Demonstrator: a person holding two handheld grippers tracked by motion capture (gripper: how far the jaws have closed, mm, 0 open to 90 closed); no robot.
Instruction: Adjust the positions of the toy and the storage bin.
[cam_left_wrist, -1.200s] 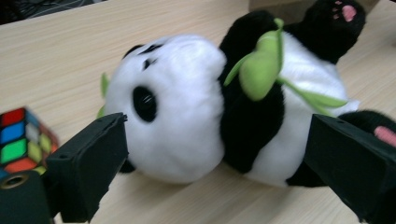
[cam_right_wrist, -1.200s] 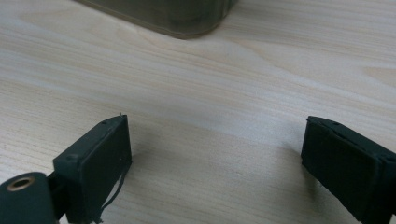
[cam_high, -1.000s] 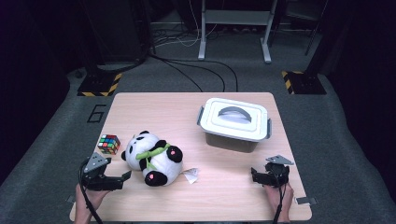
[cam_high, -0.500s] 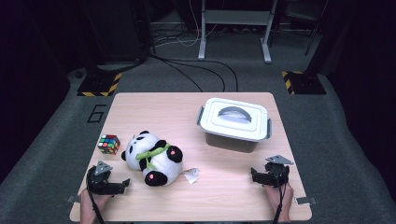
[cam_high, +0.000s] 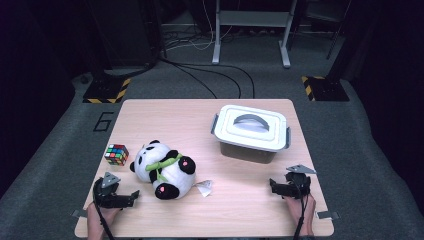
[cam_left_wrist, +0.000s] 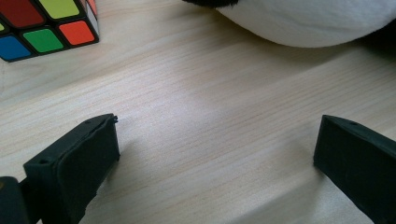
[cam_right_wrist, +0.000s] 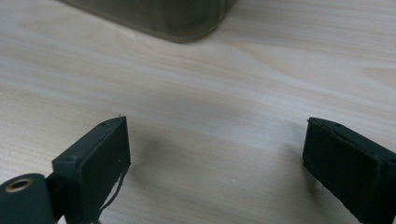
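A black-and-white panda plush (cam_high: 162, 170) with a green scarf lies on the wooden table (cam_high: 165, 120), left of centre. A Rubik's cube (cam_high: 116, 154) sits to its left. My left gripper (cam_high: 131, 196) rests low on the table in front of the cube and just left of the panda, open and holding nothing. In the left gripper view (cam_left_wrist: 217, 154) the cube (cam_left_wrist: 44, 23) is at the top left and the panda's white belly (cam_left_wrist: 317, 21) at the top right. My right gripper (cam_high: 272, 186) is open near the front right edge, with bare wood between its jaws (cam_right_wrist: 217, 154).
A grey lidded box (cam_high: 251, 131) with a handle stands at the back right; its dark lower wall (cam_right_wrist: 159, 16) shows ahead of the right gripper. A small white tag (cam_high: 204, 187) lies by the panda's foot. Cables and stand legs are on the floor beyond the table.
My left gripper has slid a little toward the table's front edge and settled lower. The right gripper, panda, cube and box have not moved.
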